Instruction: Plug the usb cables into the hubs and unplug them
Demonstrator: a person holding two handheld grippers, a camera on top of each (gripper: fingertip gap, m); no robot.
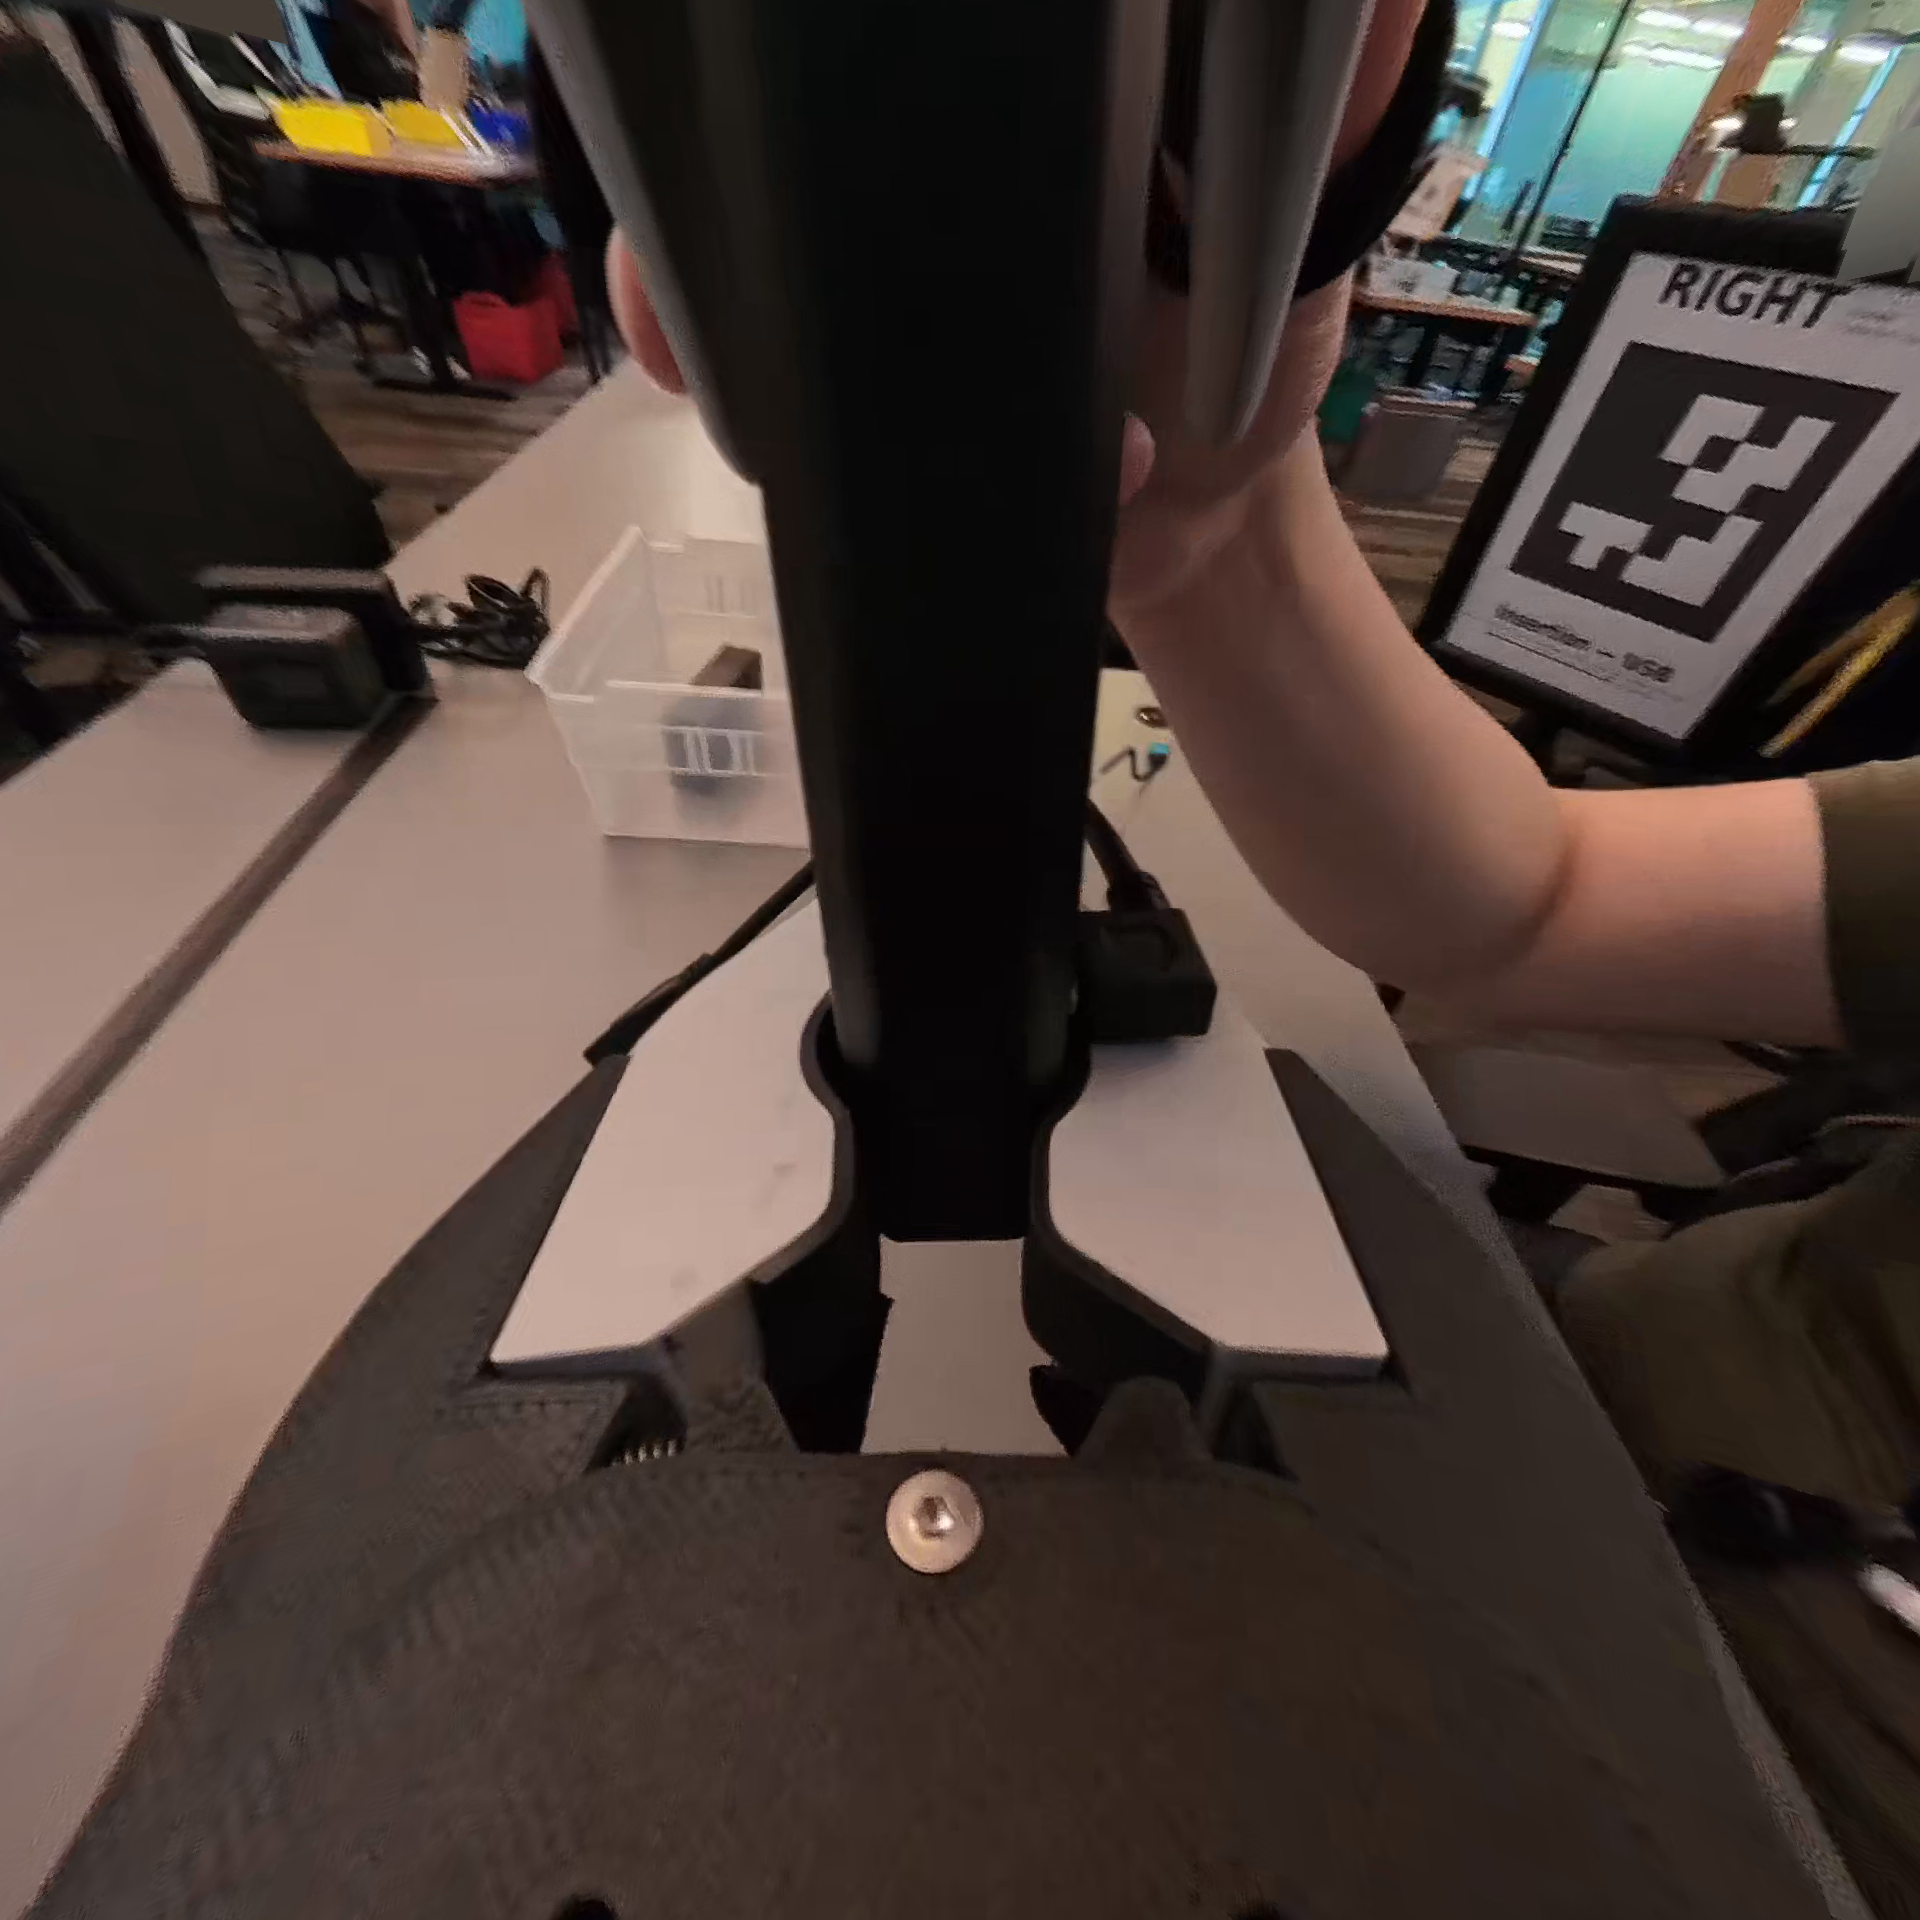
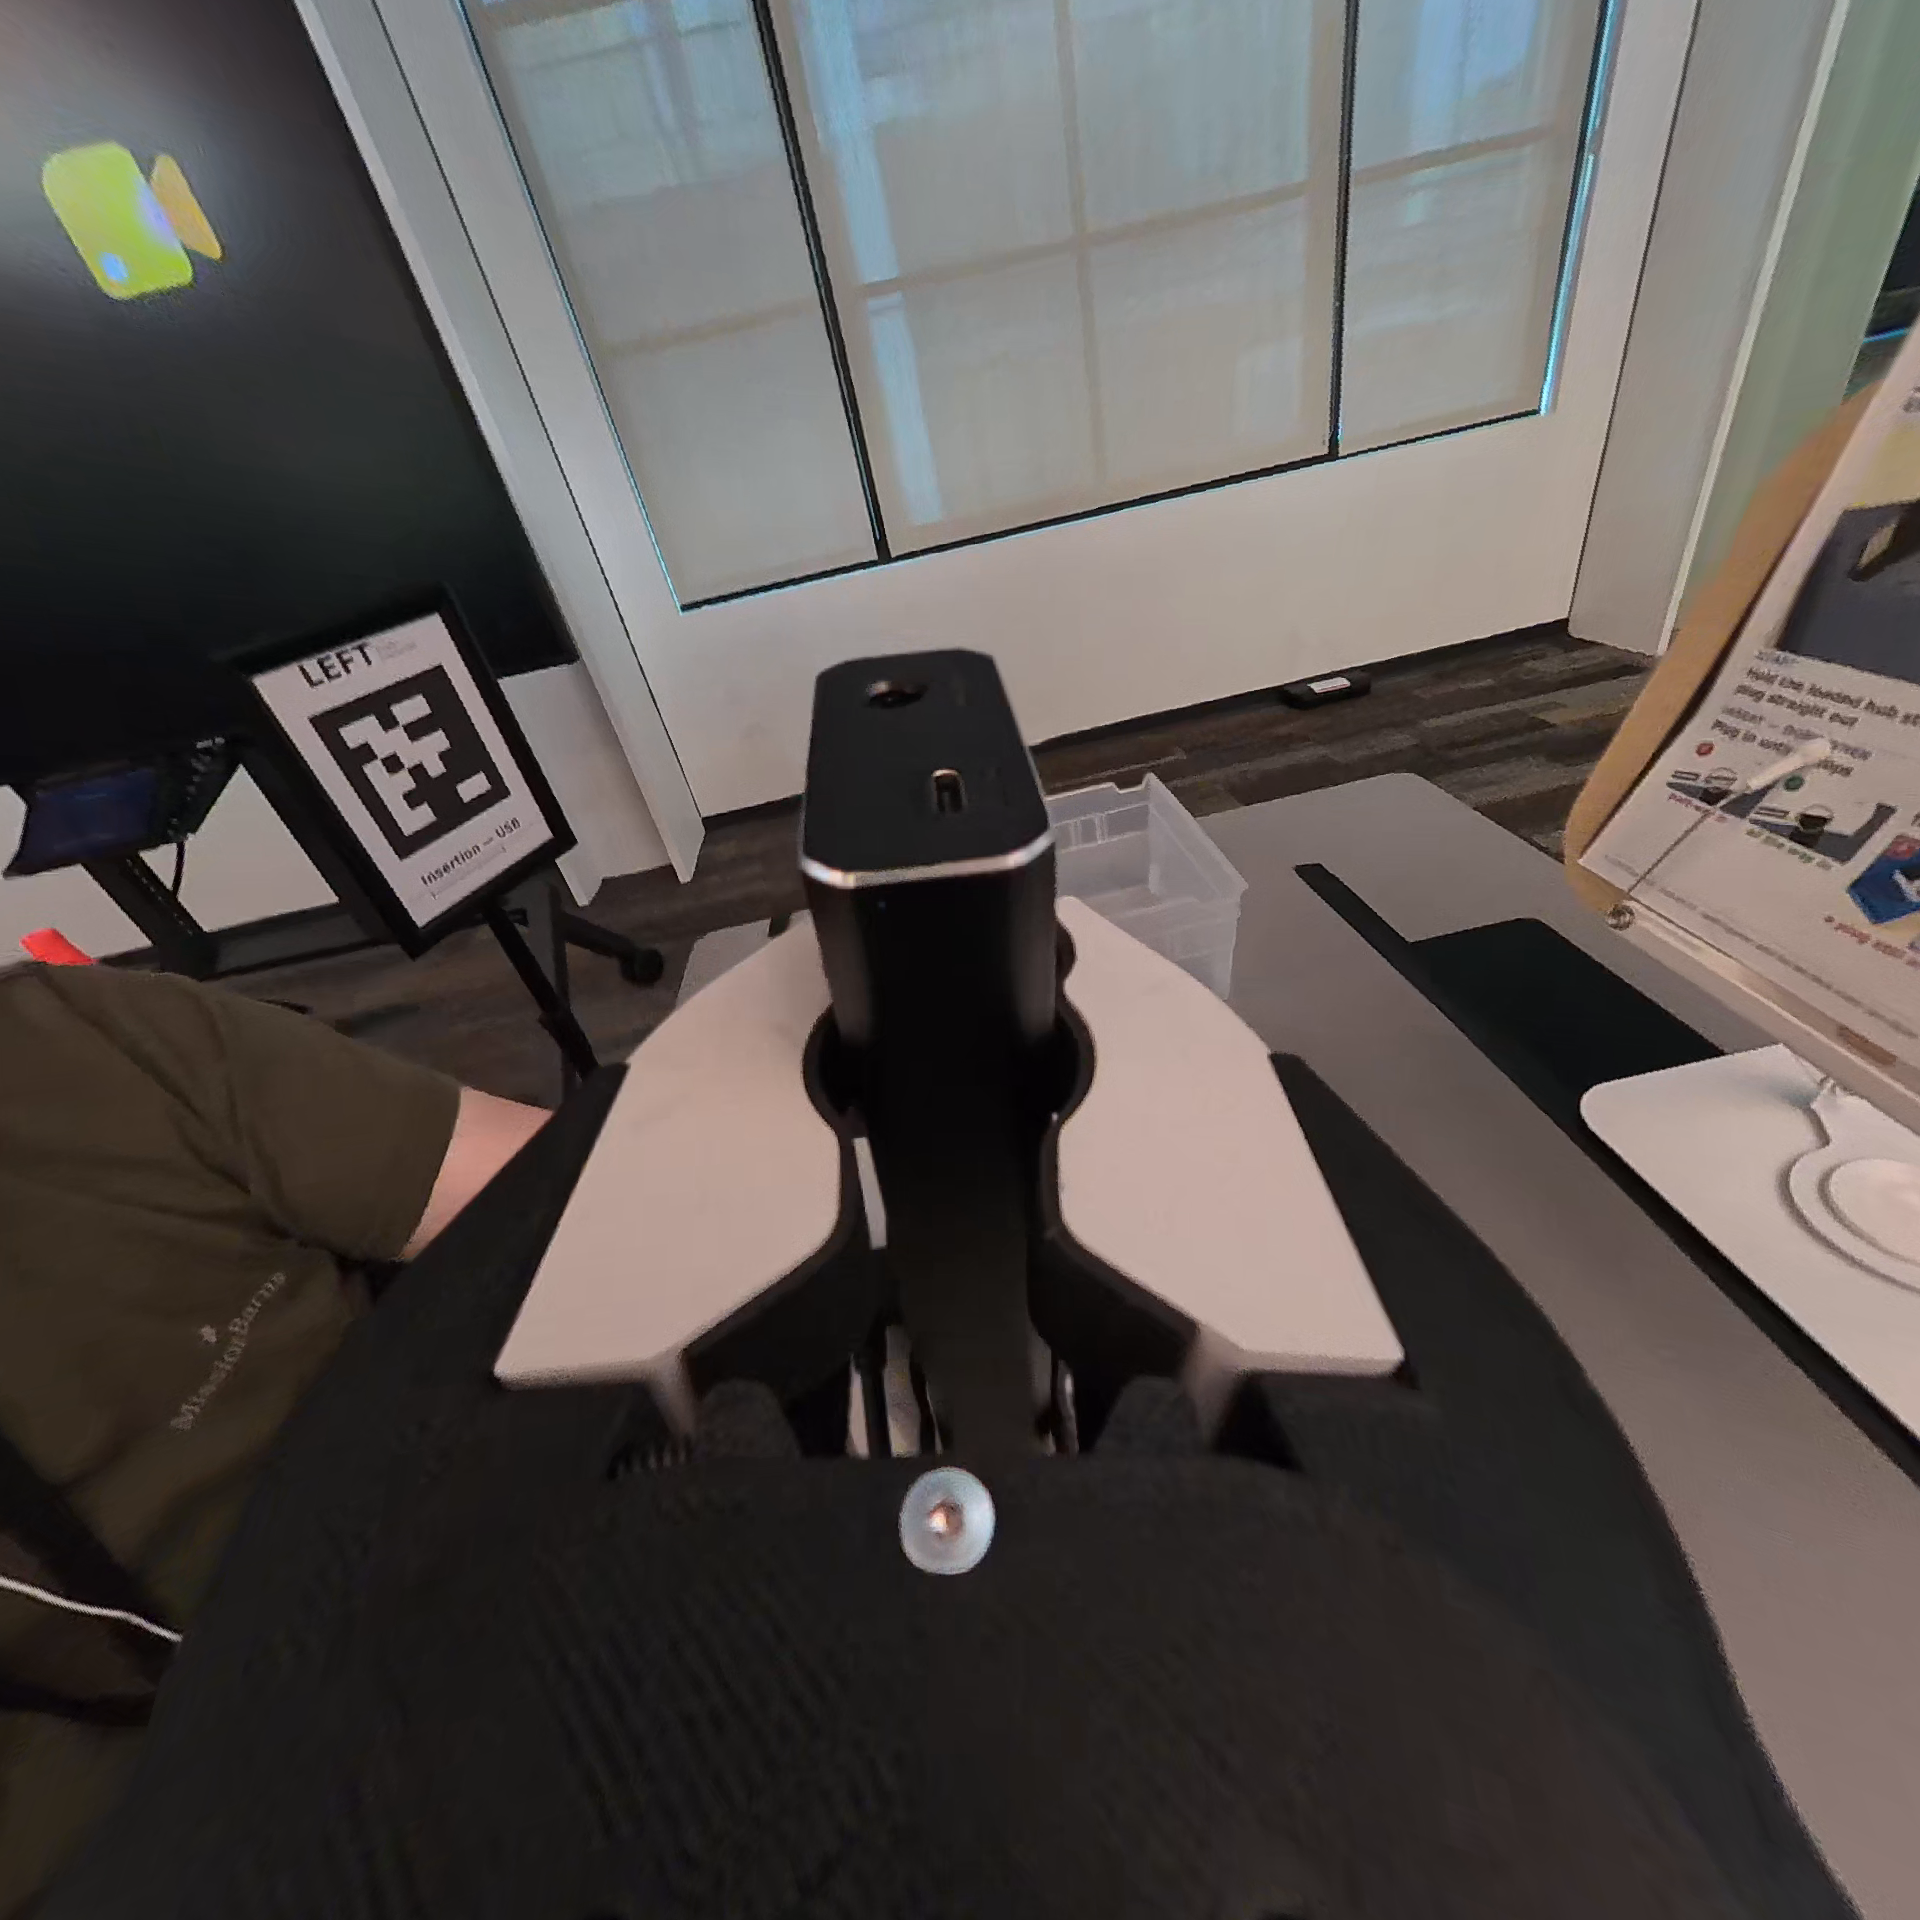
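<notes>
In the right wrist view, my right gripper is shut on a black bar-shaped hub. The hub sticks out forward, and its end face with a small slot port is empty. In the left wrist view, my left gripper is shut on a long black body, apparently a hub, which rises out of the frame. A black plug with its cable lies on the table just behind the fingers. A person's hand holds the other gripper near the top.
A clear plastic bin stands on the grey table and also shows in the right wrist view. A black box sits at the left. Marker signs on stands flank the table. An instruction board and a white pad are at the right. Left tips to right tips: about 12 cm.
</notes>
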